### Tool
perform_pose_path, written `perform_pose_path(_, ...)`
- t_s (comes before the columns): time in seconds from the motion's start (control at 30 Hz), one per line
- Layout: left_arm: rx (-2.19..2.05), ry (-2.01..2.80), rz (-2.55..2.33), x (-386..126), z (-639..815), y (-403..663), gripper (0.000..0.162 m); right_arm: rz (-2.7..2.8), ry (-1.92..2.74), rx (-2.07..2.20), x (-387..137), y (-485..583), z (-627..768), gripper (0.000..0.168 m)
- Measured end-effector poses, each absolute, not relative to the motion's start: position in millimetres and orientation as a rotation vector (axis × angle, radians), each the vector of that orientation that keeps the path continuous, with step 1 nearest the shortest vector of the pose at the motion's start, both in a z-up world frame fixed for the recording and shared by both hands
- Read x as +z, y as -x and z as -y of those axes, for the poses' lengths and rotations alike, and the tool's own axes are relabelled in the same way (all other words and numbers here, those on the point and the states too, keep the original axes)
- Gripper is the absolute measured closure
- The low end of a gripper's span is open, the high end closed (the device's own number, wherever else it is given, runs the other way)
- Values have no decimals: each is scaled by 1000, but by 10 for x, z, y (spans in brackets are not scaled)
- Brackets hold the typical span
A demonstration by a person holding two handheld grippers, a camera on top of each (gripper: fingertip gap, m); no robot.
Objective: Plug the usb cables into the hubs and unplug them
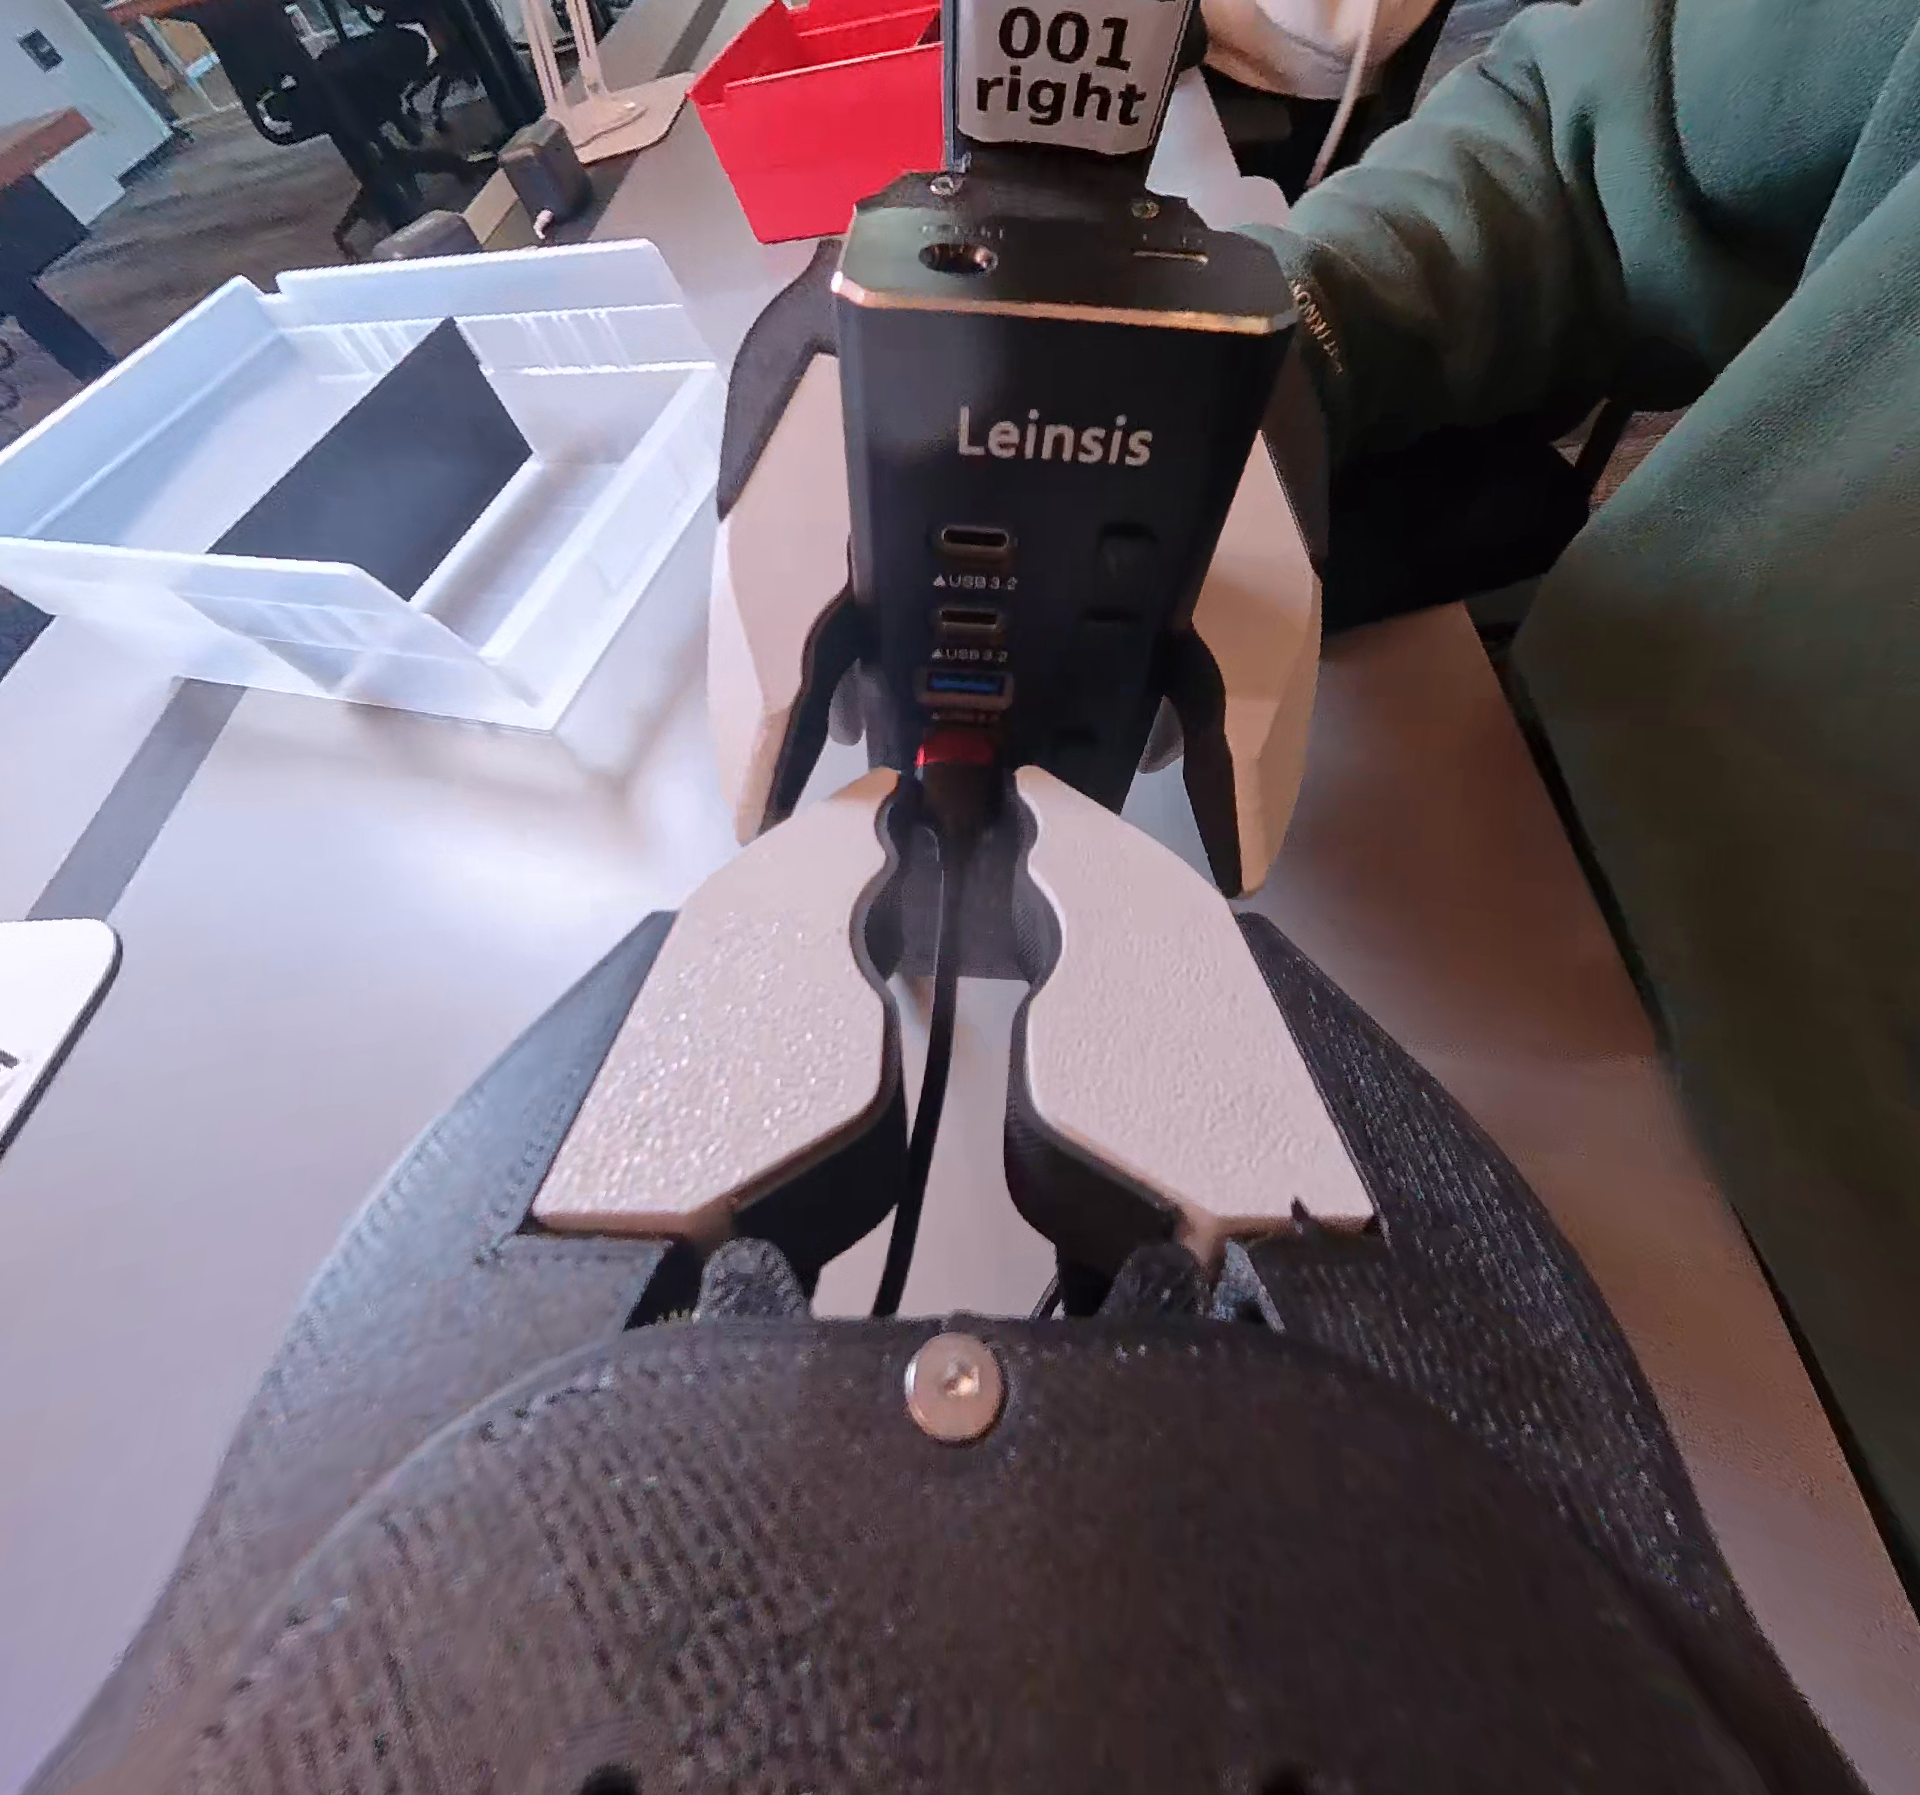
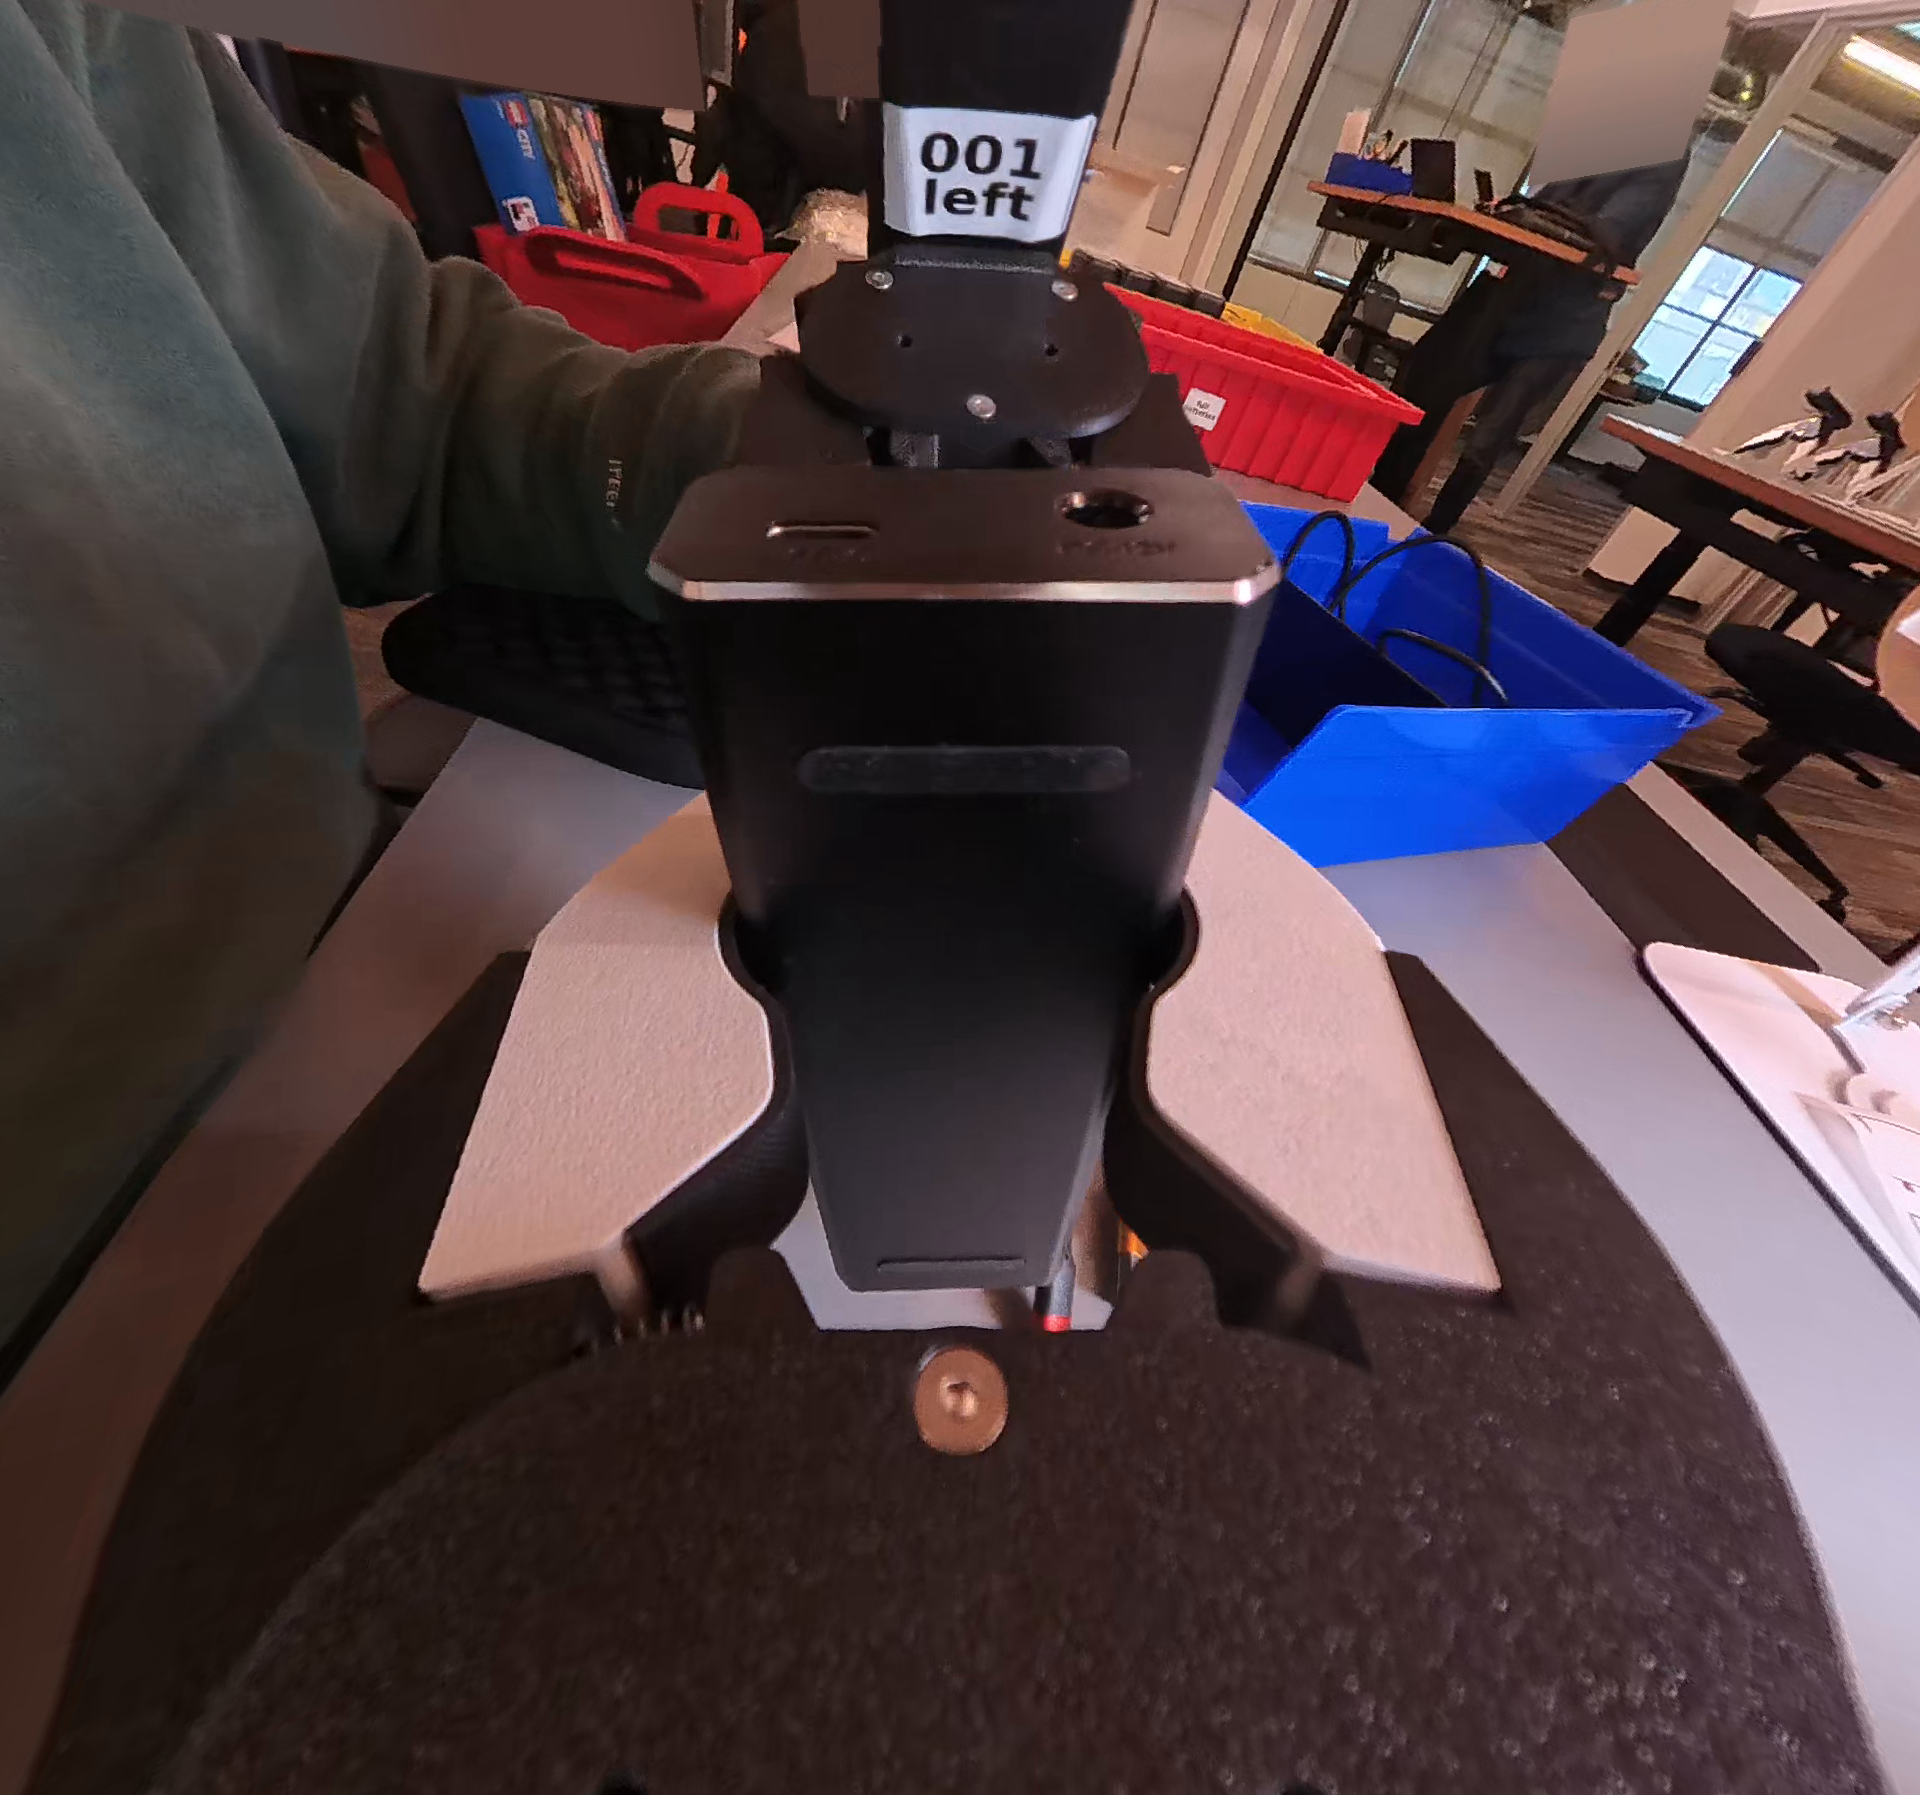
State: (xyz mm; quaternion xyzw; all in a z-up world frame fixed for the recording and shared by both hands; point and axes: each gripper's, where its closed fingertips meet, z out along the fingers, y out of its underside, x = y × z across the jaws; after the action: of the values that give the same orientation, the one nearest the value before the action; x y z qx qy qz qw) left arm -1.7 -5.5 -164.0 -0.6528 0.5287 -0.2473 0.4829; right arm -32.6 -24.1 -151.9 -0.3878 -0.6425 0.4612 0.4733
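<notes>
Right now, as the two wrist views show it:

Hub: a black upright hub [image 1: 1060, 498] stands between the two grippers, its port face turned toward the left gripper and its plain back [image 2: 966, 810] toward the right one.
Right gripper: its jaws [image 2: 961, 924] are clamped on the hub's two sides, low on the body; from the left wrist view the same gripper [image 1: 1008, 706] shows behind the hub, its fingers wrapping both edges.
Left gripper: its white-padded fingers are drawn nearly together [image 1: 956, 789] around a black plug, the tips right at the hub's port face.
USB cable: the black cable [image 1: 920, 1122] runs back between the left gripper's fingers toward the camera; its plug, with a red part [image 1: 951, 748], sits at the lowest visible port, below a blue one. How deep it is seated cannot be told.
Person: a green sleeve [image 1: 1662, 291] reaches in beside the right gripper.
Table: a pale grey table [image 1: 312, 914] lies under both tools.
White tray: off to the left gripper's left, a white tray [image 1: 582, 623] with a dark inside.
Blue bin: beyond the right gripper's right finger, a blue bin [image 2: 1455, 769] holding dark cables.
Red bins: farther ahead of each gripper, a red bin [image 1: 821, 135] and another [image 2: 1278, 384].
</notes>
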Motion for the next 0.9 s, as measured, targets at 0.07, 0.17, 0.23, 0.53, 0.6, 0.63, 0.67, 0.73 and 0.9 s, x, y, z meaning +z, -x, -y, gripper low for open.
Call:
perform_pose_path(0.07,-587,1592,-1297,-1652,53,12,146,1575,950,1125,-1527,324,245,97)
perform_pose_path(0.17,-615,1588,-1266,-1580,71,3,146,1555,955,1158,-1476,302,253,97)
perform_pose_path(0.23,-589,1553,-1255,-1501,69,8,145,1517,951,1177,-1400,296,245,97)
perform_pose_path(0.53,-517,1493,-1281,-1351,174,87,146,1560,914,1170,-1342,249,308,97)
perform_pose_path(0.6,-526,1451,-1083,-955,82,542,147,1481,998,1085,-1347,56,-36,97)
perform_pose_path(0.63,-489,1431,-1046,-838,72,713,147,1465,1023,1056,-1336,-27,-143,97)
perform_pose_path(0.67,-426,1437,-1052,-831,51,773,146,1455,1014,1044,-1284,-56,-160,97)
perform_pose_path(0.73,-454,1503,-1073,-944,1,743,146,1443,968,1045,-1140,-18,-114,96)
perform_pose_path(0.9,-594,1713,-1081,-1463,-145,703,136,1344,951,1160,-928,-89,-177,97)
